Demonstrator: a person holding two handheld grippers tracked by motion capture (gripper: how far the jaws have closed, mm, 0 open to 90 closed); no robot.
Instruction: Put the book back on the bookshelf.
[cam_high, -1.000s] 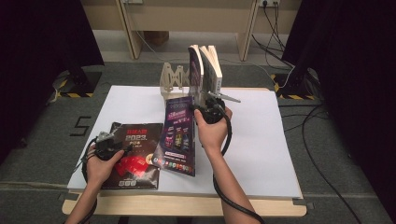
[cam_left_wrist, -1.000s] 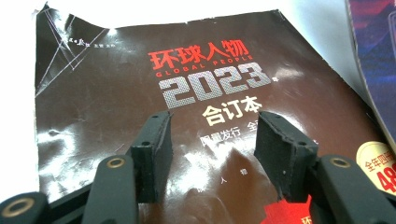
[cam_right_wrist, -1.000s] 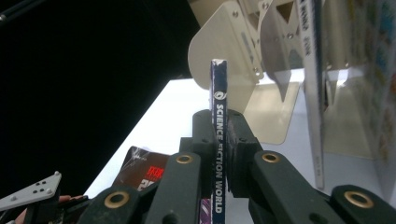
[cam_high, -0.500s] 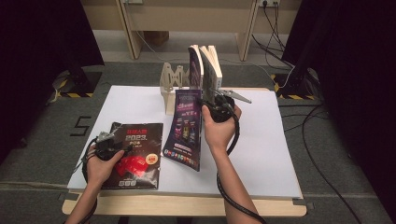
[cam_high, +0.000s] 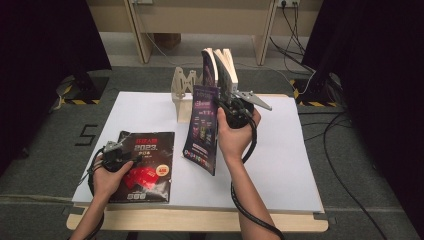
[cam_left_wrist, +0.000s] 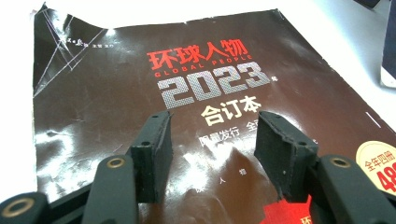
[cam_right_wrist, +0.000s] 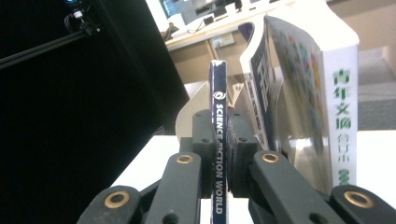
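My right gripper (cam_high: 223, 108) (cam_right_wrist: 219, 140) is shut on the spine of a thin purple magazine (cam_high: 202, 129) (cam_right_wrist: 218, 116), which it holds upright above the white table sheet, just in front of the books on the rack. The spine reads "Science Fiction World". At the left a dark 2023 magazine (cam_high: 146, 165) (cam_left_wrist: 116, 93) lies flat. My left gripper (cam_high: 116, 152) (cam_left_wrist: 212, 140) hovers low over its left edge, its jaws open with nothing between the pads (cam_left_wrist: 154, 151).
A wooden book rack (cam_high: 182, 85) stands at the table's far middle, with two thick books (cam_high: 223, 65) (cam_right_wrist: 327, 93) upright in it. The white sheet (cam_high: 292, 155) covers the table. Cables and table legs lie on the floor behind.
The right gripper has lifted the purple magazine and carried it toward the rack, bringing it more upright. The left hand and the dark magazine have stayed put.
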